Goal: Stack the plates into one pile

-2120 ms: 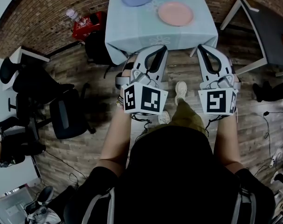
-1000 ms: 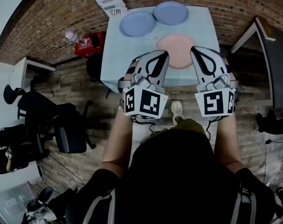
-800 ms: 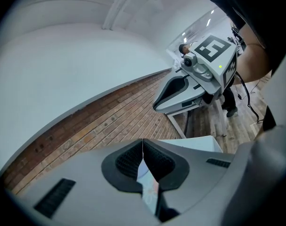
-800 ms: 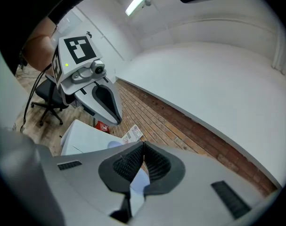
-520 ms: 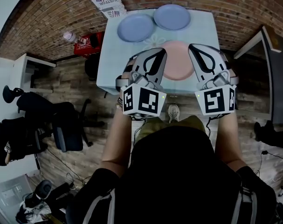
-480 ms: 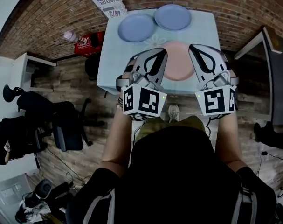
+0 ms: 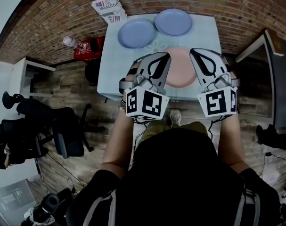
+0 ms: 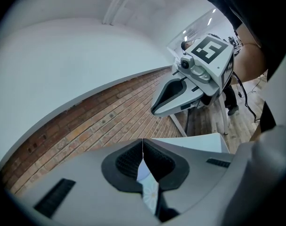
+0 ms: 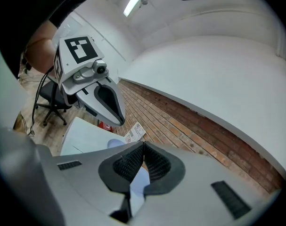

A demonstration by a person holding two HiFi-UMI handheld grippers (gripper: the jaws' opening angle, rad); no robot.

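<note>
On the light blue tablecloth of a small table (image 7: pixel 114 74) lie two blue plates (image 7: pixel 136 33) (image 7: pixel 173 21) at the far side and a pink plate (image 7: pixel 179 74) nearer me. The pink plate is partly hidden behind both grippers. My left gripper (image 7: pixel 165 55) hovers over the pink plate's left edge, shut and with nothing in it. My right gripper (image 7: pixel 194 52) hovers over its right edge, also shut and with nothing in it. In the left gripper view the shut jaws (image 8: pixel 143 141) point over the table. In the right gripper view a blue plate (image 9: pixel 115 143) shows past the shut jaws (image 9: pixel 143 145).
A brick wall runs behind the table. On the floor at its left are a printed box (image 7: pixel 109 7), a red crate (image 7: pixel 88 46) and a bottle (image 7: pixel 72 42). Office chairs (image 7: pixel 62 131) stand at the left, and another table (image 7: pixel 277 74) at the right.
I have come up to the table. Both grippers moved forward from over the floor to over the pink plate, and both stayed shut.
</note>
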